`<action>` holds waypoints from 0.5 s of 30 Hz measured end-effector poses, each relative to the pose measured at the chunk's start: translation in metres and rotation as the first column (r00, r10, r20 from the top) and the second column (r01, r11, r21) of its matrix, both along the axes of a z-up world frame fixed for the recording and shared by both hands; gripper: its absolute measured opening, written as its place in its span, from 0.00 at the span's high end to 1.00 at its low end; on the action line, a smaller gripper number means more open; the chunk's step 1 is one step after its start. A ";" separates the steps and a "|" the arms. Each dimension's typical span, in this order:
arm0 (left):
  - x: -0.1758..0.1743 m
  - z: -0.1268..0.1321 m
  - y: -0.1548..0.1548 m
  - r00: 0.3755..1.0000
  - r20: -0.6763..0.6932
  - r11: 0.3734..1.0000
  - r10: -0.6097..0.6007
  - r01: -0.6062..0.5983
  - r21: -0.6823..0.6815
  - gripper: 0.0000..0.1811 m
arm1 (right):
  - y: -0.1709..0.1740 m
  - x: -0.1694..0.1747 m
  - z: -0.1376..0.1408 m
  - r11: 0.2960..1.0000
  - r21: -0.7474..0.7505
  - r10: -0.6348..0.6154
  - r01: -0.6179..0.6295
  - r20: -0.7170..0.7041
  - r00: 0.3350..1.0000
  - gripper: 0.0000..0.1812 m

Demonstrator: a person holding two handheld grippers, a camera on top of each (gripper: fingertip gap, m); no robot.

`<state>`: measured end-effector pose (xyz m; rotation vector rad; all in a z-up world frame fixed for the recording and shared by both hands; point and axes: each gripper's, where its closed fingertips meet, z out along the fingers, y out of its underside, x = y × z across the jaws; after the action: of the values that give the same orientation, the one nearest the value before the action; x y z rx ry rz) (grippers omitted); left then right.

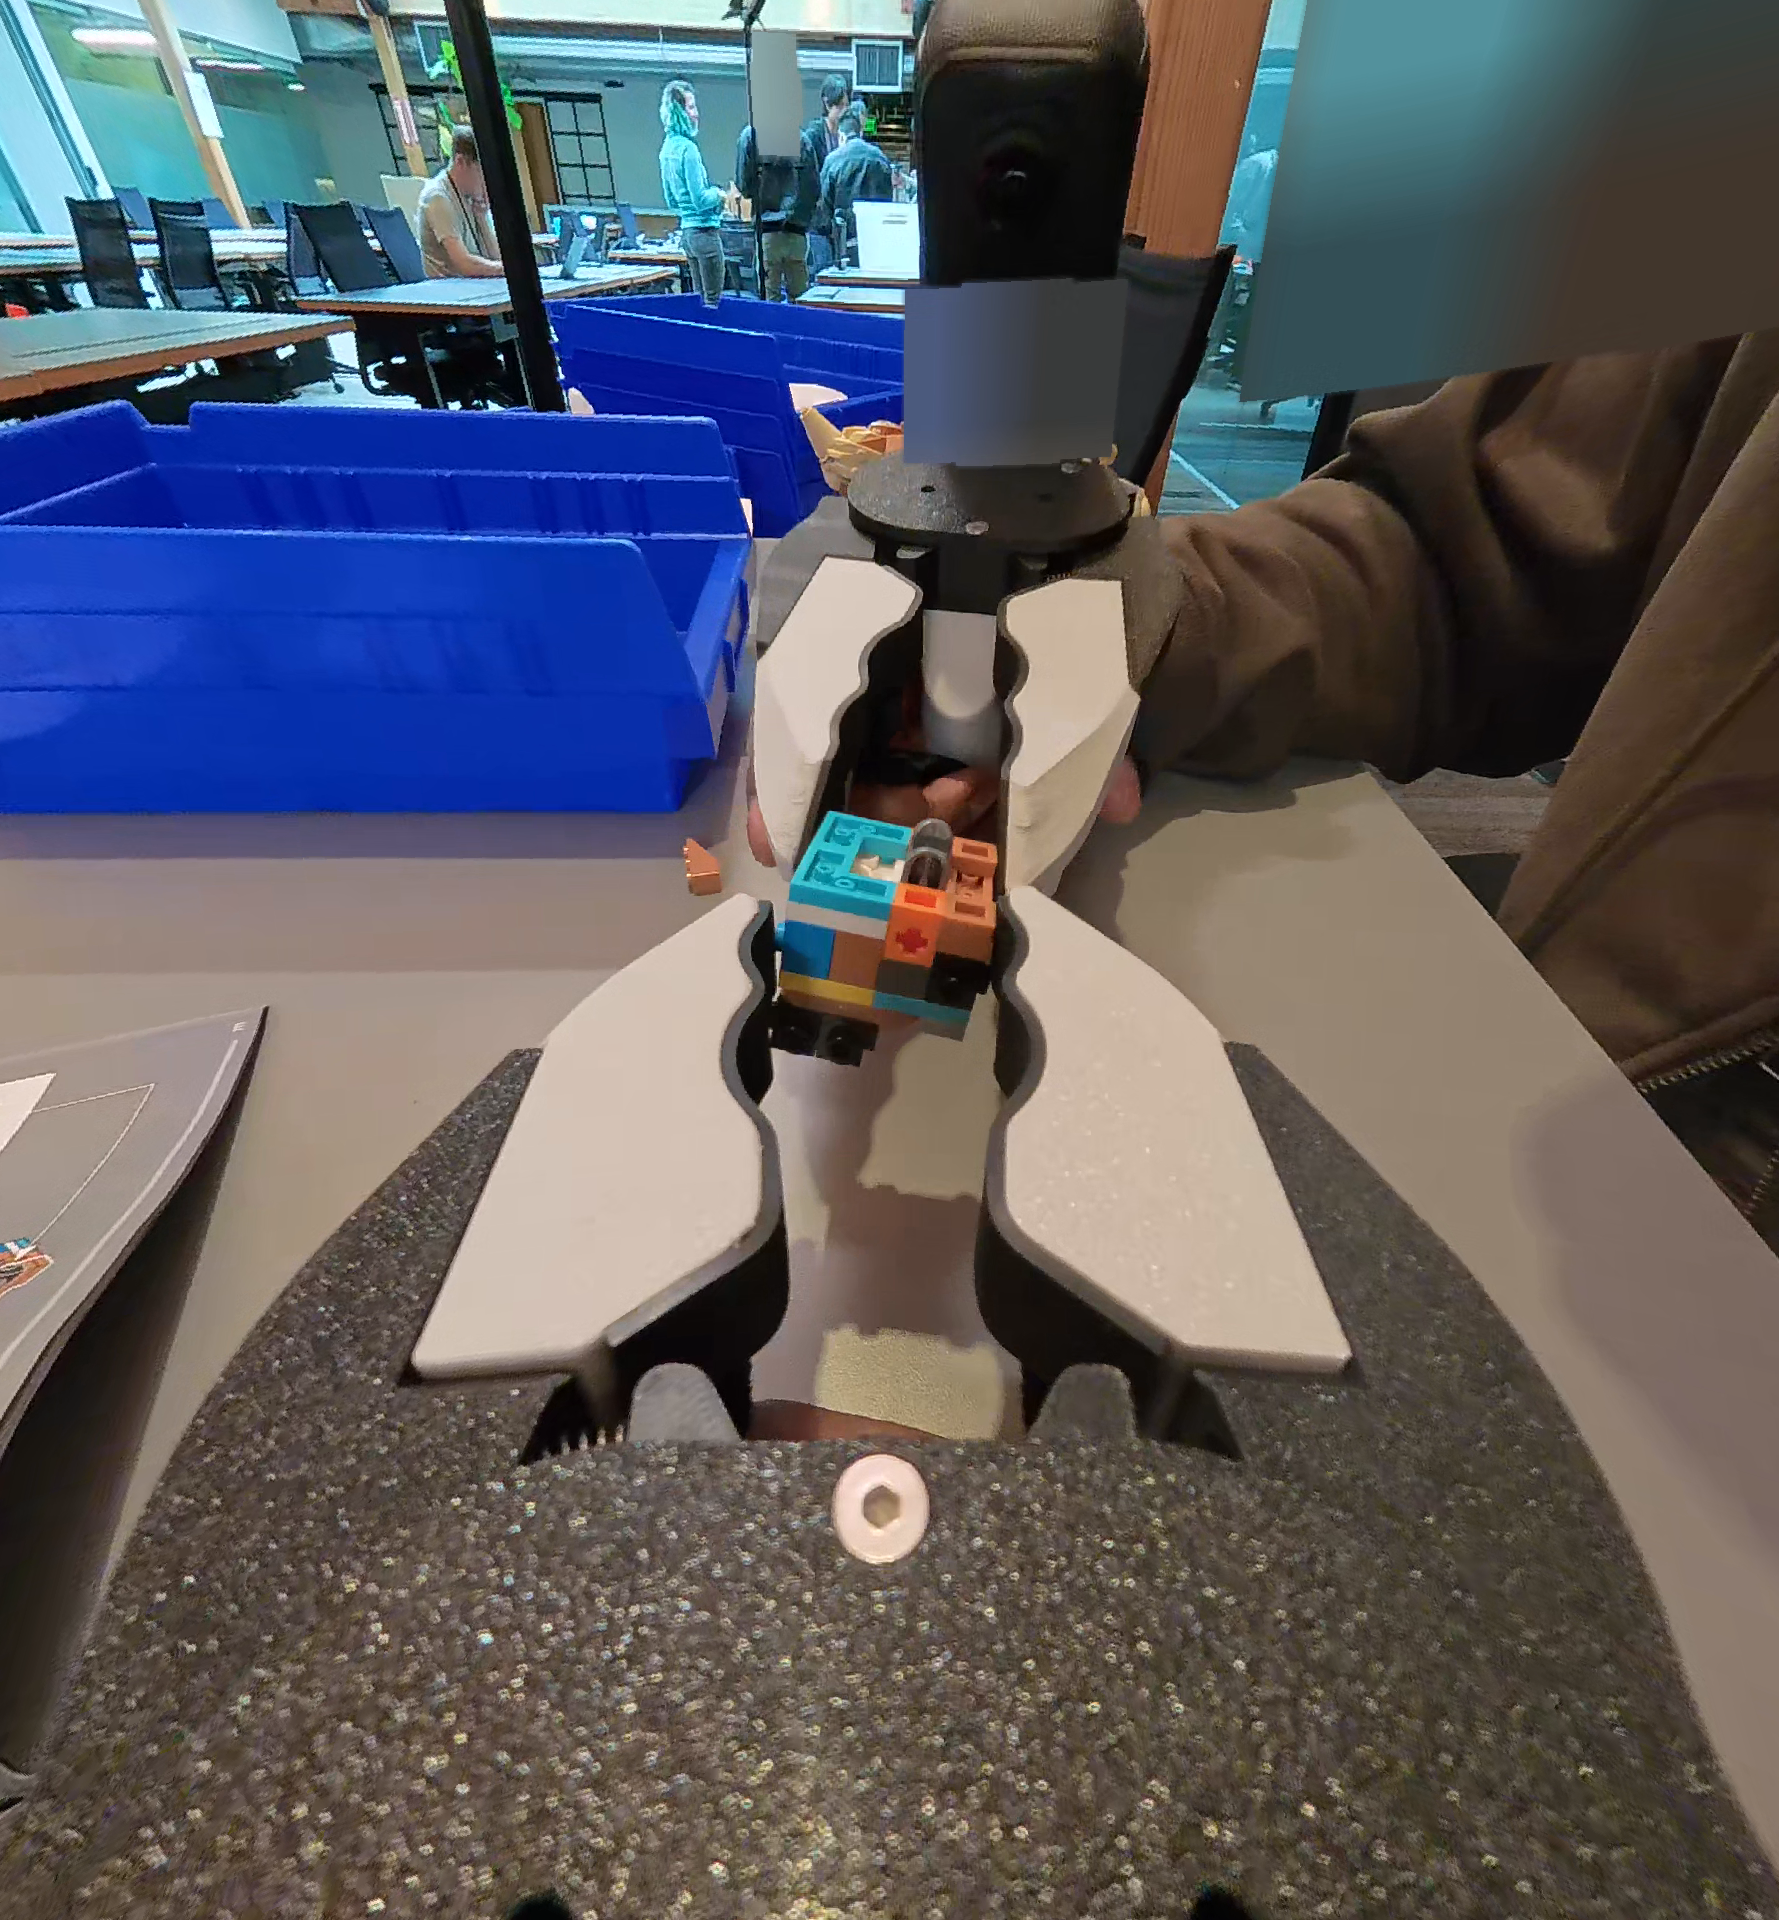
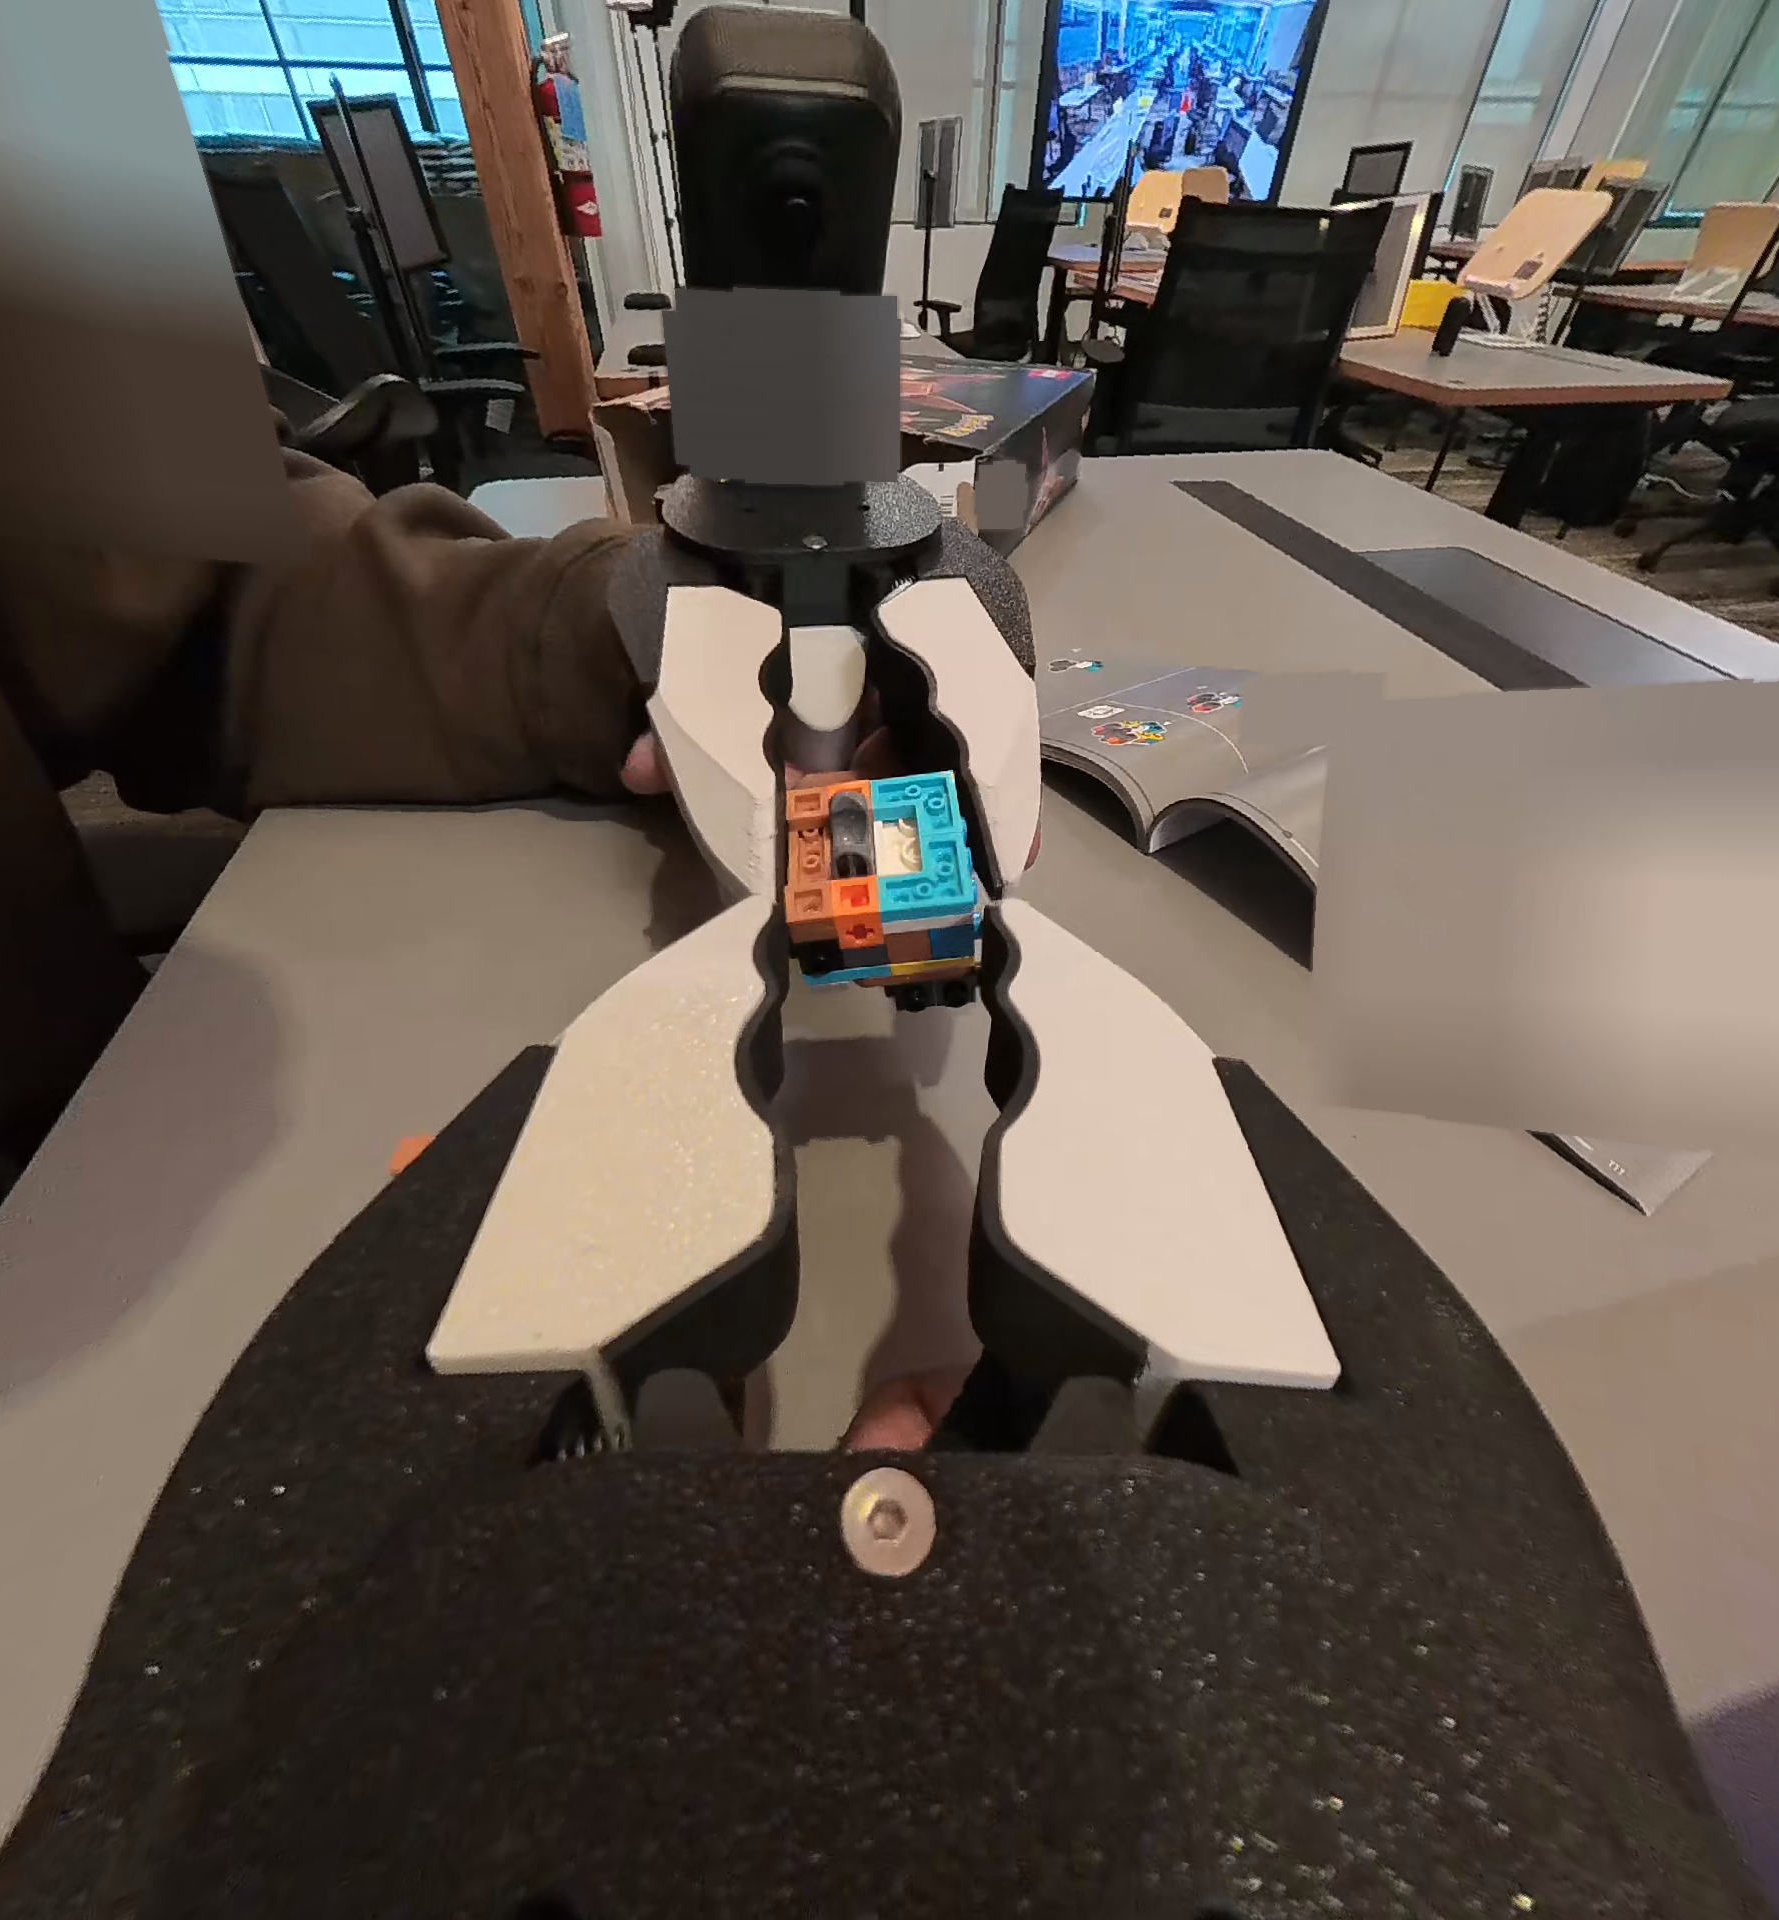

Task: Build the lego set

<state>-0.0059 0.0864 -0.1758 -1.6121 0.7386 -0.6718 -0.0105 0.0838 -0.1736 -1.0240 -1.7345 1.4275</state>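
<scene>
1. The lego block (image 1: 885, 930) hangs above the grey table (image 1: 1280, 935), pinched from opposite ends by both tools.
2. The left gripper (image 1: 880, 971) and right gripper (image 2: 880, 951) each sit clamped on its flat sides.
3. It looks light and rigid, but press-fit joints may pop: squeeze the solid walls, avoiding the small black pieces underneath.
</scene>
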 end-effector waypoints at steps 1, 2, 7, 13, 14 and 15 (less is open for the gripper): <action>0.000 0.000 0.000 1.000 -0.001 1.000 0.001 -0.001 -0.002 0.78 | 0.000 0.000 -0.001 1.000 0.002 0.002 -0.002 0.003 1.000 0.81; 0.000 -0.001 0.000 1.000 -0.004 1.000 0.001 -0.001 -0.008 0.78 | 0.000 0.000 -0.002 1.000 0.004 0.002 -0.002 0.007 1.000 0.81; -0.003 -0.011 -0.001 0.997 -0.073 0.999 -0.003 0.000 -0.039 0.77 | 0.002 -0.001 -0.006 1.000 0.013 -0.005 0.005 0.035 0.999 0.81; -0.013 -0.035 0.004 0.968 -0.245 0.993 0.047 -0.071 -0.090 0.76 | 0.013 -0.004 -0.028 0.994 0.097 -0.066 0.052 0.148 0.987 0.81; -0.015 -0.037 0.005 0.964 -0.259 0.992 0.054 -0.082 -0.098 0.76 | 0.014 -0.004 -0.031 0.993 0.105 -0.073 0.056 0.164 0.984 0.81; -0.016 -0.038 0.006 0.962 -0.265 0.990 0.063 -0.093 -0.105 0.76 | 0.016 -0.004 -0.033 0.992 0.113 -0.079 0.059 0.180 0.980 0.81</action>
<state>-0.0223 0.0923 -0.2143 -1.8506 0.8338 -0.4557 -0.0142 0.0994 -0.2067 -1.1774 -1.8655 1.2148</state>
